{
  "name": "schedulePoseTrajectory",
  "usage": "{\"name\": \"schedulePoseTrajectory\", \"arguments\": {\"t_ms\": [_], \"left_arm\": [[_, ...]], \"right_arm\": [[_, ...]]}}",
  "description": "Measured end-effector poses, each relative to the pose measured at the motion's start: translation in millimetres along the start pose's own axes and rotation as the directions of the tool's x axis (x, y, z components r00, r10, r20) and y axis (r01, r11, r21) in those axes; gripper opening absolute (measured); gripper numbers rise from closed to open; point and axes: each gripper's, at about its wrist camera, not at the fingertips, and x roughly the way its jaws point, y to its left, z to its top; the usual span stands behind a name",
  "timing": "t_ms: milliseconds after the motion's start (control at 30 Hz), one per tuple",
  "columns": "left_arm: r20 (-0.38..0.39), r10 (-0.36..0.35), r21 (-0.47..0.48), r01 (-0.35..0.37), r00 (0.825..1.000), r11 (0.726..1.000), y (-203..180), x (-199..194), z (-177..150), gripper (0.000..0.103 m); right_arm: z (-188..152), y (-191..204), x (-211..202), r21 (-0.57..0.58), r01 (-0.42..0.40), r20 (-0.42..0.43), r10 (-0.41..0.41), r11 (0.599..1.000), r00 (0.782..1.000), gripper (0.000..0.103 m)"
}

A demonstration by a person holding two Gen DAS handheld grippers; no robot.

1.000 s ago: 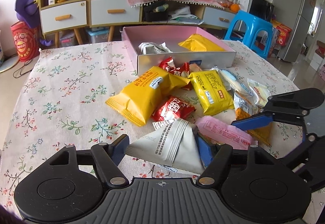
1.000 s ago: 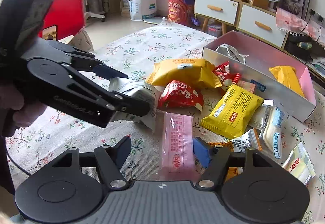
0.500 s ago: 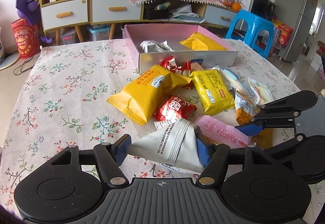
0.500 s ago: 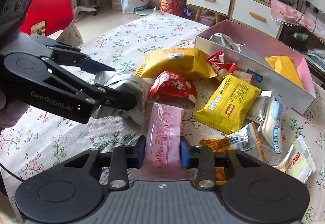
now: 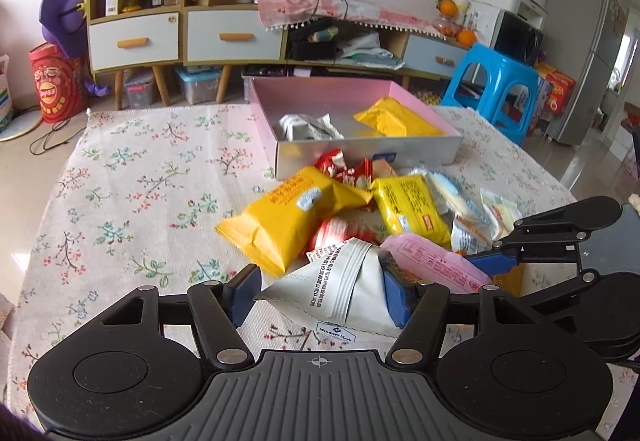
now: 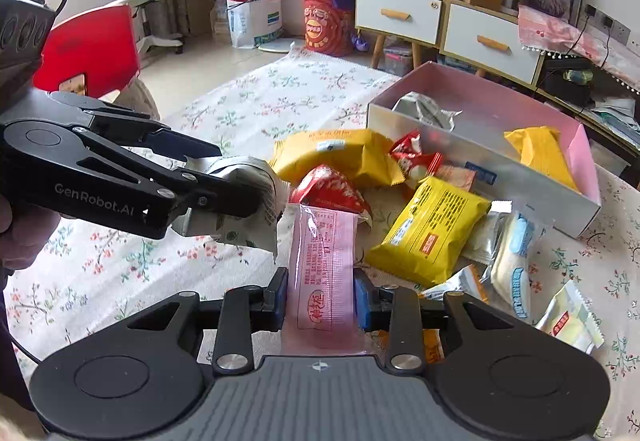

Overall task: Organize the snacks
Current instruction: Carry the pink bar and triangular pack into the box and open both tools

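Two pickups going at once: we are pinching pink packet (image 6: 322, 265) in right gripper (image 6: 320, 299), jaws narrow. Left gripper (image 5: 320, 291) closing around grey pouch (image 5: 344, 289); both lying on table near box (image 5: 448, 153). Next we are lifting, carrying to box.

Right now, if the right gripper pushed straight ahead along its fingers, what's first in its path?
Likely the red snack packet, just beyond the far end of the pink packet clamped in the right gripper. Depth is uncertain.
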Motion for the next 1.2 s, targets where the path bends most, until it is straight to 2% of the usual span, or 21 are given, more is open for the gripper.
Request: {"name": "schedulePoseTrajectory", "arguments": {"t_ms": [267,600,967,1200], "left_arm": [[0.047,0.009,-0.014,-0.008,0.999,1.000,1,-9,21,0.062],[0.086,0.058,-0.034,-0.055,0.995,0.998,-2,-2,59,0.062],[0.107,0.099,-0.088,-0.089,0.989,0.992,-12,35,98,0.062],[0.094,0.139,-0.061,-0.134,0.986,0.989,-10,71,118,0.062]], "right_arm": [[15,-9,-13,0.033,0.001,0.048,-0.002,0.999,0.999,0.023],[48,-43,-20,0.113,0.069,0.110,-0.082,0.991,0.991,0.023],[75,-90,-4,0.256,0.102,0.155,-0.145,0.961,0.977,0.023],[80,-119,12,0.352,0.094,0.142,-0.153,0.931,0.978,0.023]]}}
